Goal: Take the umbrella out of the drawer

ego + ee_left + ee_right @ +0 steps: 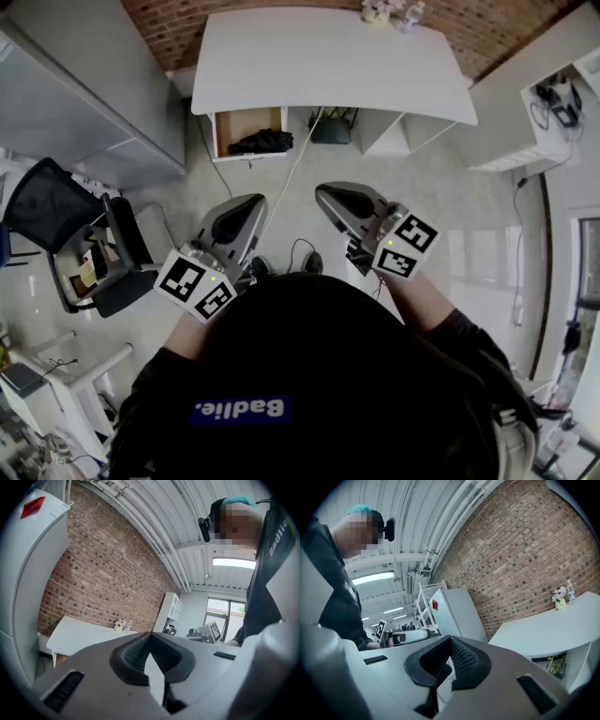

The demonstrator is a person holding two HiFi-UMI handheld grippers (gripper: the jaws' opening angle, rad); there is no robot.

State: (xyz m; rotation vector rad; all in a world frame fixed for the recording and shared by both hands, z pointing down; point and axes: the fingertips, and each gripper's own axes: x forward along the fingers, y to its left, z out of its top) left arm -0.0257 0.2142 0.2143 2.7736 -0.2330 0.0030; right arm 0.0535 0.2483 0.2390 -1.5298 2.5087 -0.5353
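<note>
person: closest thing is the wearer's own dark top (pixel 309 394), filling 6 o'clock in the head view. They're standing well back from the furniture.
left gripper: the grey plastic two-jaw left gripper (pixel 249 204) sits around 10 o'clock of centre. Its jaws are pressed together with nothing between them.
right gripper: the matching grey right gripper (pixel 328 192) is at 1 o'clock of centre, also closed up and empty.
umbrella: a folded black fabric umbrella (pixel 261 142) lies in the open wooden drawer (pixel 242 120) at 11 o'clock, well apart from both grippers.
step: looks like the approach to me, nothing reached yet.
tip: I'd open one gripper's jaws before getting to the drawer and come in over its front edge. Clamp the bundle round its middle, not on loose fabric, then lift it clear of the walls. Mind the white cable (pixel 302 155) hanging just beside the drawer.
desk: a white rounded desk (pixel 328 56) at 12 o'clock, with a small pot of flowers (pixel 375 11) on its far edge.
room: red brick wall (pixel 150 19) behind, pale glossy floor (pixel 450 206), black mesh office chair (pixel 42 202) at 9 o'clock, white shelving (pixel 553 103) at 2 o'clock.
</note>
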